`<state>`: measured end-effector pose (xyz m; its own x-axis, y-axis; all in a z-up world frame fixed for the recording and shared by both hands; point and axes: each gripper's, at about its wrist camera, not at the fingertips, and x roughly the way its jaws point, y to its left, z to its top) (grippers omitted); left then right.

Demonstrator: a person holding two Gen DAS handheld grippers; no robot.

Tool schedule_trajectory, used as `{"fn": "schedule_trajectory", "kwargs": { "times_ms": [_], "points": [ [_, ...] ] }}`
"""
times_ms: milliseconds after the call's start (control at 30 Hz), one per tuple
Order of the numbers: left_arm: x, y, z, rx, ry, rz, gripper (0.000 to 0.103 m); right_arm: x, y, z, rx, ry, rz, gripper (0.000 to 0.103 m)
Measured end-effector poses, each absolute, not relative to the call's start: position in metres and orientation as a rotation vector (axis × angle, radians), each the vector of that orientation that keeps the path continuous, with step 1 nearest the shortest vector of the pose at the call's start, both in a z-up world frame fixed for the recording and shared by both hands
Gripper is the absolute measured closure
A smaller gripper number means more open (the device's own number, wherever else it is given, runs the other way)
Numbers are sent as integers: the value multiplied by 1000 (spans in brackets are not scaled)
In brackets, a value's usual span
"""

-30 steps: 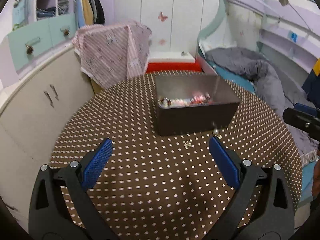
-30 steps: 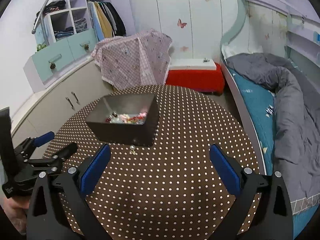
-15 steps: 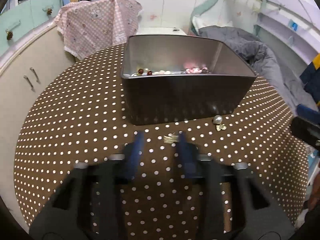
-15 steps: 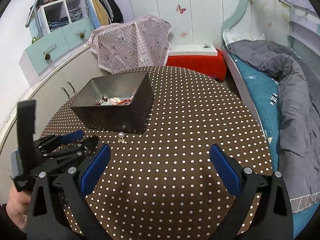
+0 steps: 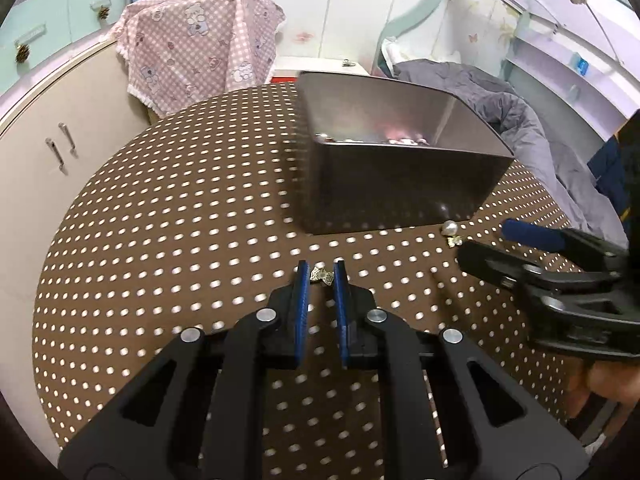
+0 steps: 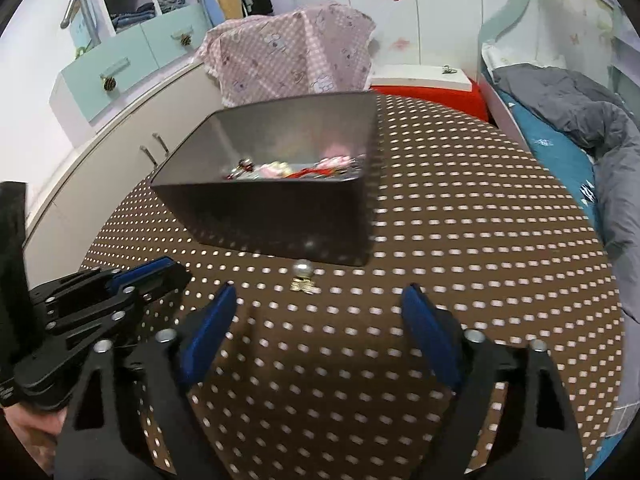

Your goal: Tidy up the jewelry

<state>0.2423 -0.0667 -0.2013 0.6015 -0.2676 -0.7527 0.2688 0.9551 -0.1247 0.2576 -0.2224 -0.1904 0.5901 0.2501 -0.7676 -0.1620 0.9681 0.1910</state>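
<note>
We are pinching a small silver trinket point(image 5: 322, 275) on the dotted bench point(image 5: 160, 240) with the left gripper point(image 5: 321, 280), jaws nearly together. The right gripper point(image 6: 318, 304), jaws spread but closing in, is hovering before the pearl earring point(image 6: 302, 276) beside the dark box point(image 6: 280, 216).

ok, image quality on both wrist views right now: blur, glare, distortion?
Left wrist: fisheye bends the table edge, dots smear a little, glare spot on the metal box. Right wrist: heavier motion blur, dots streaked, gripper pads soft, pearl earring still readable.
</note>
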Motion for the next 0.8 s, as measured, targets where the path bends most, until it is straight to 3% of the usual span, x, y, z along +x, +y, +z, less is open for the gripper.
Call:
{"fn": "schedule_trajectory", "kwargs": {
  "times_ms": [233, 300, 533, 800],
  "points": [
    [241, -51, -195, -24, 854, -297, 91, 266, -203, -195, -24, 903, 148, 77],
    [240, -49, -193, -32, 847, -300, 91, 263, -204, -196, -31, 903, 153, 92],
    [233, -47, -176, -31, 806, -309, 91, 238, -223, -186, 74, 890, 231, 93],
    [226, -43, -132, -36, 712, -334, 91, 219, -242, -125, 132, 775, 294, 93]
  ]
}}
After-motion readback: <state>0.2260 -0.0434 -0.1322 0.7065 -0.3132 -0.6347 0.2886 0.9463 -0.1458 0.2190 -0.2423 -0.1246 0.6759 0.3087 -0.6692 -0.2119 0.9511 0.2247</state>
